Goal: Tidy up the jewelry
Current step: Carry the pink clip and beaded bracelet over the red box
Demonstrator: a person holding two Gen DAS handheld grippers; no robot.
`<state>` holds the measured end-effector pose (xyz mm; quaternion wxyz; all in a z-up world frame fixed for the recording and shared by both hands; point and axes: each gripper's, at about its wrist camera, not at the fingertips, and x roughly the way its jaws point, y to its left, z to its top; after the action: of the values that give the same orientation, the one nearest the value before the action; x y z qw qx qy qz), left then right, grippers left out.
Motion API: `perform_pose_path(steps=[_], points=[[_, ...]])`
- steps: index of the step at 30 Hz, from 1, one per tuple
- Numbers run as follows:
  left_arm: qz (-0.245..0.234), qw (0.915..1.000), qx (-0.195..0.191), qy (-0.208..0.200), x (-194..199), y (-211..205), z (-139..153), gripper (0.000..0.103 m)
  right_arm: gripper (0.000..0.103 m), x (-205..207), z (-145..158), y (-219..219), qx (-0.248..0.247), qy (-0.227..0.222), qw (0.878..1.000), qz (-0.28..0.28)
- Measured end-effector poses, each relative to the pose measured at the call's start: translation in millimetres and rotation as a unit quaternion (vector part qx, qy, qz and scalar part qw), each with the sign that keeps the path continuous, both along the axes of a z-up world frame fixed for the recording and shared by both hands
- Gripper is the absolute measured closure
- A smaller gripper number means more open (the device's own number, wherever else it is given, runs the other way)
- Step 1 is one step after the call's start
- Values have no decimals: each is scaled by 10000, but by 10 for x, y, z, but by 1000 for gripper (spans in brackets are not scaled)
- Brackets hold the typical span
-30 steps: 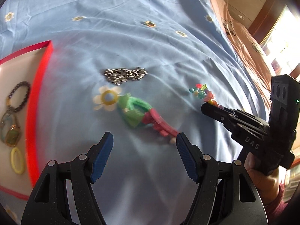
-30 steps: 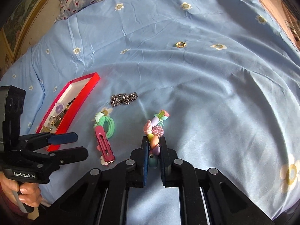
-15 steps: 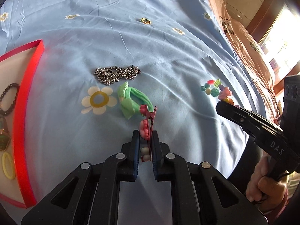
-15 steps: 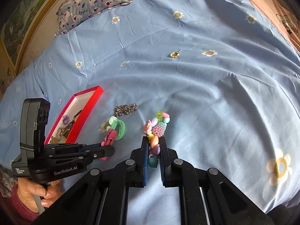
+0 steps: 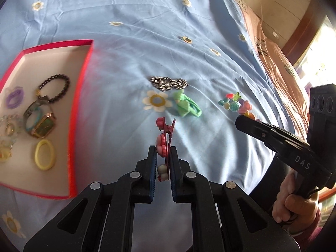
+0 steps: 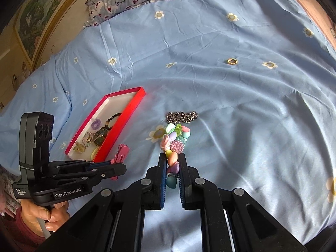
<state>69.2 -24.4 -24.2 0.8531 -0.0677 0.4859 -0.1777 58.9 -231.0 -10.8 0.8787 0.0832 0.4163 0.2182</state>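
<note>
Now both grippers carry a piece, and the job is to bring each over the tray [image 5: 80, 96] and let go low, inside its red rim, so nothing bounces out onto the sheet [image 5: 130, 48]. The tray lies at the left, already holding a dark bracelet [image 5: 55, 88], a watch [image 5: 42, 124] and a yellow ring [image 5: 44, 154]; aim for the bare floor near its far corner.

Next to it, the left gripper [image 5: 163, 157] is clenched on the clip [image 5: 166, 136], which stands up between the pads and looks clear of the sheet. It points steeply down, just right of the tray; its hand [image 6: 45, 212] shows below it in the right view.

Further right, the chain [image 5: 169, 83] and the green tie [image 5: 187, 106] lie loose on the sheet, not yet gathered.

At far right, the right gripper [image 6: 172, 161] is clamped on the beads [image 6: 175, 140], the strand running forward from its jaws. It slants down less steeply, well apart from the tray, so I judge the left should drop first.
</note>
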Motion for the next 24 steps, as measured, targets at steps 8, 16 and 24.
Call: perform_pose_path(steps=[8,16,24], points=[[340,9993,-47,-124,-123,314,70,93,93,-23,14,308,-38,-4,9995,304],[663,9976,-88,-166,-221,627,93,93,93,-35,32,581,-91,-8,9981,617],[1014,9946,-75,-198,-284,968,100,93,93,-44,27,879,-130,1,9956,925]])
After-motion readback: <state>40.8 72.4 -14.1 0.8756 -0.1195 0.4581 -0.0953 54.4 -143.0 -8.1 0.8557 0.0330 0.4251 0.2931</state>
